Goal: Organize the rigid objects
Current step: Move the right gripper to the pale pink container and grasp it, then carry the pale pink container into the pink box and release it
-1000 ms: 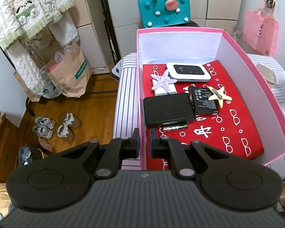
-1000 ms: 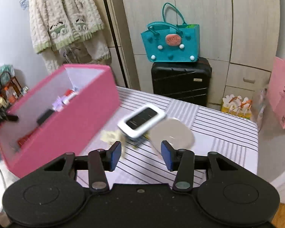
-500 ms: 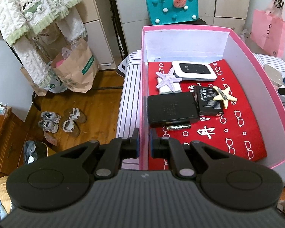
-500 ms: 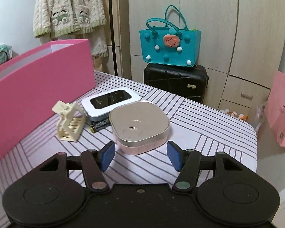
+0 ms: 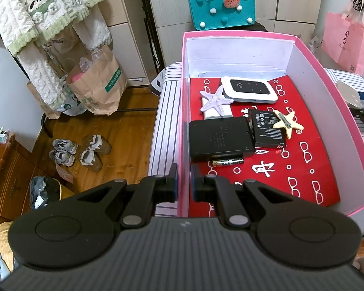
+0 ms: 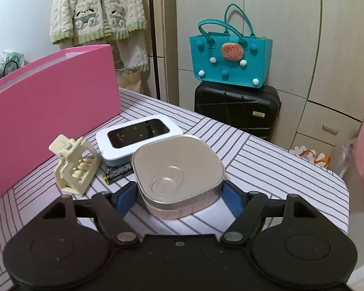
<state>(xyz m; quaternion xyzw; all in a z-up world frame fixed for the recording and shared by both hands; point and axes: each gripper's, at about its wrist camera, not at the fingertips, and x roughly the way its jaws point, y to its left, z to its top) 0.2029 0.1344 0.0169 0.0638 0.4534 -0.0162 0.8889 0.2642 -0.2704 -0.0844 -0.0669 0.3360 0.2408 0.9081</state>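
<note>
Your left gripper (image 5: 183, 181) is clamped on the near left wall of the pink box (image 5: 327, 92), one finger outside the wall and one inside. In the box, on its red lining, lie a white router (image 5: 249, 89), a purple starfish (image 5: 214, 100) on a small white block, a black case (image 5: 220, 138), a battery pack (image 5: 266, 129) with a yellow starfish (image 5: 288, 123) partly on it, and an AA cell (image 5: 228, 162) just in front of the case.

Your right gripper (image 6: 178, 197) has its jaws spread wide, having just been opening, with the tin (image 6: 179, 169) between them. The blue pads flank the tin's near corners; whether they touch it you cannot tell from this view. The tin sits on the striped table (image 6: 266, 169), well outside the box. Just beside it on the left lie a second router (image 6: 139, 135), a battery (image 6: 117, 171) touching or nearly touching both, and a cream hair clip (image 6: 74, 165) standing near the box's outer wall.
</note>
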